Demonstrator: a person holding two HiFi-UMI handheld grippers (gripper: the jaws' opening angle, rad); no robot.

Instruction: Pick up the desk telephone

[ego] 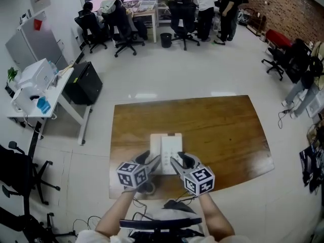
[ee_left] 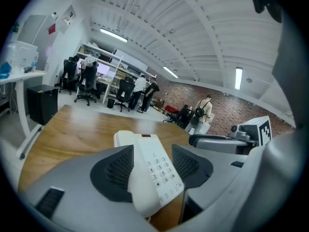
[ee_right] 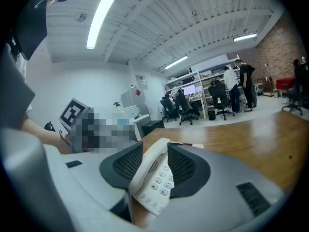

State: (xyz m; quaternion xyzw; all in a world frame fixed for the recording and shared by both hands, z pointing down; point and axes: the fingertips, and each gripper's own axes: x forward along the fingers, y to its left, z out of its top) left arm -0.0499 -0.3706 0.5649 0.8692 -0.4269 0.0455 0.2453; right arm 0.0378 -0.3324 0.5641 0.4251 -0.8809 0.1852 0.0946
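- Head view: the desk telephone (ego: 166,147), white, lies flat on the wooden table (ego: 228,130) towards its near edge; its near end is covered by the two tongs, and its keys are too small to make out
- Head view: the left gripper (ego: 151,161) and right gripper (ego: 181,161) reach in side by side over that near end; whether their tips touch the phone cannot be told from here
- Left gripper view: the left gripper (ee_left: 150,167) has its jaws apart, with the telephone (ee_left: 155,173) between the dark pads (ee_left: 116,170); the handset overlaps the left-hand pad, so contact there is unclear
- Right gripper view: the right gripper (ee_right: 153,167) is likewise spread, the telephone (ee_right: 155,175) filling the gap between its pads (ee_right: 182,166); the base is cut off behind the jaws, and a firm squeeze cannot be confirmed
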